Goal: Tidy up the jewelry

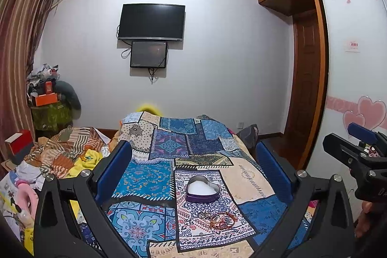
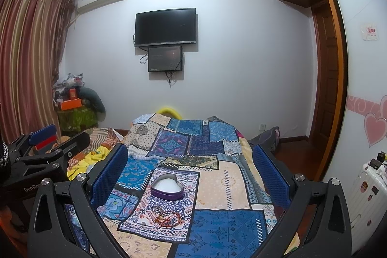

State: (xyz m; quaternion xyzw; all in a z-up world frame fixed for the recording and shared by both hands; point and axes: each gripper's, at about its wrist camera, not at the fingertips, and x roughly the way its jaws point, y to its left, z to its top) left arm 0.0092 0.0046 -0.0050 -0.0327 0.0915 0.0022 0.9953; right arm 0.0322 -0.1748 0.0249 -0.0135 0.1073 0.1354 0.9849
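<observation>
A purple heart-shaped box (image 1: 202, 190) with a white lining stands open on the patchwork bedspread (image 1: 150, 175); it also shows in the right wrist view (image 2: 167, 189). A small pile of bracelets and chains (image 1: 217, 219) lies on the cloth just in front of the box, also in the right wrist view (image 2: 167, 217). My left gripper (image 1: 193, 168) is open and empty, held above the bed short of the box. My right gripper (image 2: 191, 168) is open and empty at a similar height. Each gripper shows at the edge of the other's view.
Crumpled clothes and blankets (image 1: 67, 154) lie on the bed's left side. A wardrobe with heart decals (image 1: 358, 88) stands on the right, and a white suitcase (image 2: 367, 187) beside it. A TV (image 1: 151, 22) hangs on the far wall.
</observation>
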